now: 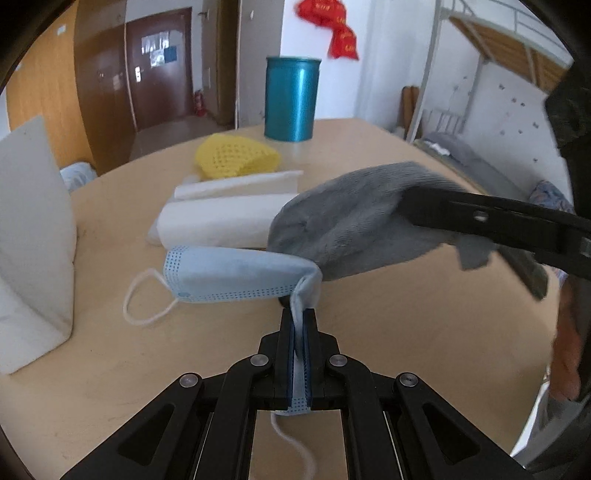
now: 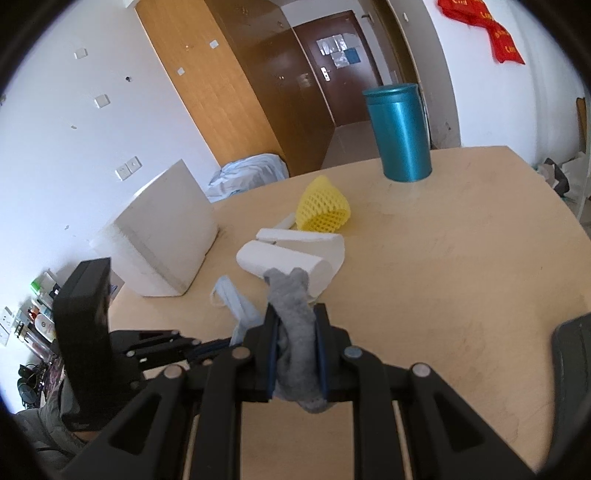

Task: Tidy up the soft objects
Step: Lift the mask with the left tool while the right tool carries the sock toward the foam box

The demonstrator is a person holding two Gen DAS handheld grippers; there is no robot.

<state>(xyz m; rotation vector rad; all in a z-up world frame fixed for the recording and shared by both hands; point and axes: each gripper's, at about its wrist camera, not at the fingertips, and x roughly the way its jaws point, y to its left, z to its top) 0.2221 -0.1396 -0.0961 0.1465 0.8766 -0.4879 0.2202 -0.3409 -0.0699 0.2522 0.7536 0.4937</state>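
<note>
Your left gripper point(image 1: 298, 332) is clamped nearly shut on one end of the blue face mask point(image 1: 236, 275), the fabric pinched flat between its fingers. The rest of the mask reaches forward over the table point(image 1: 424, 332), and its white ear loop point(image 1: 144, 295) curls at the far left end. Whether the mask rests on the wood or hangs just above it, you cannot tell.

Your right gripper point(image 2: 297, 332) is closed on the grey sock point(image 2: 295, 325), which bunches between the fingers and pokes out ahead of them and behind. In the left wrist view the sock point(image 1: 354, 225) hangs from that gripper's black finger point(image 1: 480, 218), just beside the mask's pinched end and partly over it.

Right behind both lies a white foam roll point(image 1: 218, 221), with a thinner white foam sheet point(image 1: 240, 184) folded against its far side. Beyond these sits a yellow foam fruit net point(image 1: 236, 155), open end toward your right in the right wrist view. A teal cylindrical can point(image 1: 291, 98) stands upright at the far edge of the table; what it holds you cannot see. A large white foam block point(image 1: 33, 229) leans on the left side of the table, well apart from the mask.

Past the table are a brown door point(image 2: 332, 62), a wooden cabinet point(image 2: 210, 85) and red cloth point(image 1: 328, 26) on the wall.
</note>
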